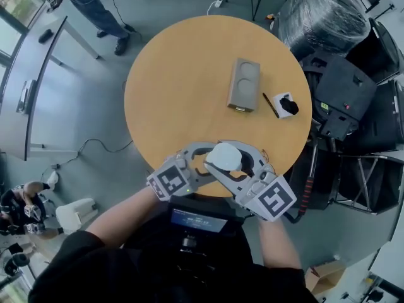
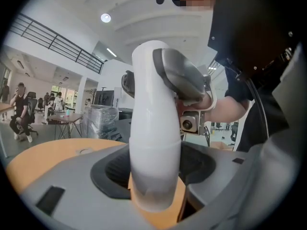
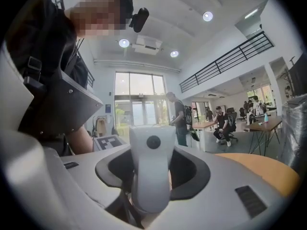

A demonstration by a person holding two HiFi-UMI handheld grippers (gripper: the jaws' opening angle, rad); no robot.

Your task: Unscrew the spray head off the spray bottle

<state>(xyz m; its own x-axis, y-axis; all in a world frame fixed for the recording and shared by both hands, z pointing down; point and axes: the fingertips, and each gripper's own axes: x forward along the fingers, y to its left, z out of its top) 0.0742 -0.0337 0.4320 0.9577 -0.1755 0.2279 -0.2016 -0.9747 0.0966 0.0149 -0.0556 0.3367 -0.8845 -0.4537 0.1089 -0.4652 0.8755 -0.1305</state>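
Head view: forearms tucked in, left gripper (image 1: 203, 161) and right gripper (image 1: 245, 164) meet over the counter (image 1: 177, 93) edge. Left gripper view: jaws wide, clamping the spray bottle (image 2: 153, 143) (upright). Right gripper view: jaws pinch the spray head (image 3: 151, 163).

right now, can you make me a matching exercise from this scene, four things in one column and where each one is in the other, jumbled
1 spray bottle
2 grey box
3 black pen
4 small white holder

a lying between the box and the holder
b nearest the table's right edge
c held between the left gripper and right gripper
d flat near the table's middle

Pairs: 1c, 2d, 3a, 4b
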